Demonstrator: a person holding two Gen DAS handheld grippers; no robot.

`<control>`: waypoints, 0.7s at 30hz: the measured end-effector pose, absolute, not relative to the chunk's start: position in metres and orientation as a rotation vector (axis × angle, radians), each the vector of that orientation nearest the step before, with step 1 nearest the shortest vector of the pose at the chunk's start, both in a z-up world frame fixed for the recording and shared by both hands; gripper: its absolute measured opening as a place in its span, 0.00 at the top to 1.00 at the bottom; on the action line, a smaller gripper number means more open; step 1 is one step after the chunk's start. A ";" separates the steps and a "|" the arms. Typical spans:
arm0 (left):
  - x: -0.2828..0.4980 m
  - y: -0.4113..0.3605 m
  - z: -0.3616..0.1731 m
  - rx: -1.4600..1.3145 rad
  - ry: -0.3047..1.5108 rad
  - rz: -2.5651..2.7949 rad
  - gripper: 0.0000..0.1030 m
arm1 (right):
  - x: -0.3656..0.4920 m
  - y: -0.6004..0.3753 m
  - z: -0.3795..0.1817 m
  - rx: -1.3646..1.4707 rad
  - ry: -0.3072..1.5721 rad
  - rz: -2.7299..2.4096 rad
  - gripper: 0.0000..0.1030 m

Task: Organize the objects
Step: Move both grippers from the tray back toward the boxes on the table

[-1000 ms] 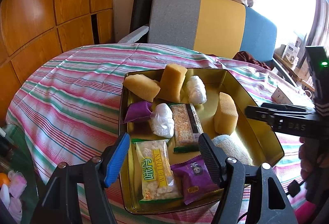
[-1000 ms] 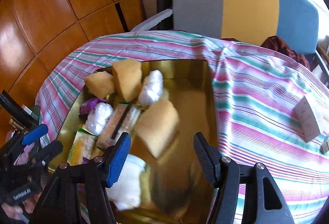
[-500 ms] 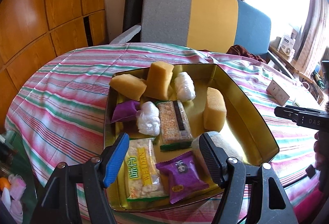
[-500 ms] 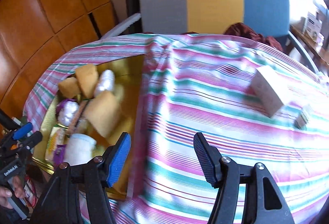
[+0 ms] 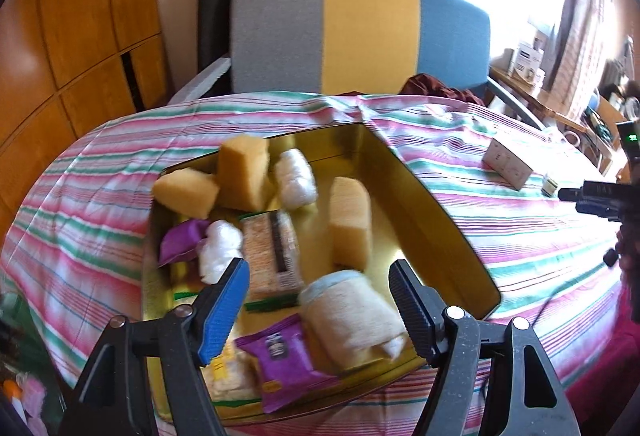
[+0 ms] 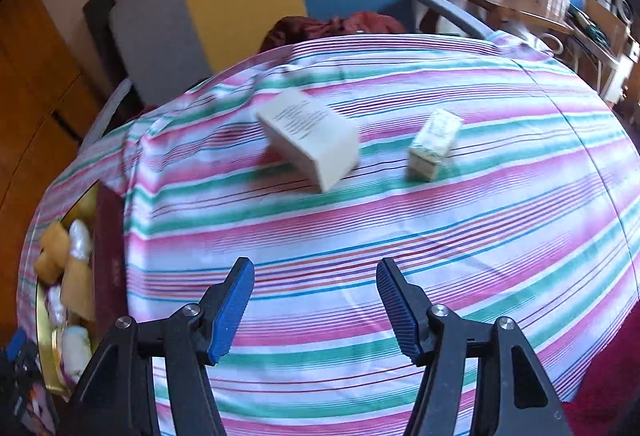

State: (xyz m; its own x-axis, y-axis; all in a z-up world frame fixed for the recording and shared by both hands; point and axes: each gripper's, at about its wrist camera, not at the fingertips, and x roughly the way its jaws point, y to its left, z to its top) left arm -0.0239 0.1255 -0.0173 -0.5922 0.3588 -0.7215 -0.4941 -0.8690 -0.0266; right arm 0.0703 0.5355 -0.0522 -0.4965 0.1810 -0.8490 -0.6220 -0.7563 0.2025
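The left tongs [image 5: 316, 296] gape wide and empty over the near end of the gold tin [image 5: 440, 220], a white roll [image 5: 352, 320] lying between their tips (sponges and snack packets sit farther in). The right tongs [image 6: 316, 306], equally wide and empty, hover above the striped desk [image 6: 400, 236]; a white box [image 6: 308, 135] and small carton [image 6: 434, 143] lie well ahead.
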 end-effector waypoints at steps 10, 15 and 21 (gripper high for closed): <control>-0.022 0.192 0.003 -1.007 0.265 2.311 0.23 | 0.124 0.615 -0.085 -1.018 1.029 1.965 0.37; -0.031 0.241 0.001 -1.075 0.259 2.223 0.23 | 0.121 0.611 -0.086 -1.035 1.061 1.983 0.37; -0.039 0.298 0.000 -1.111 0.247 2.124 0.21 | 0.121 0.609 -0.087 -1.051 1.094 1.994 0.37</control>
State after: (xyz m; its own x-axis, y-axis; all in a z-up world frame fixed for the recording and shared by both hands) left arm -0.0386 0.2976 0.0000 -0.3730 0.5069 -0.7772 -0.6717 -0.7254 -0.1507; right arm 0.1208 0.6087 -0.0874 -0.4871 0.1417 -0.8618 -0.8030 -0.4607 0.3781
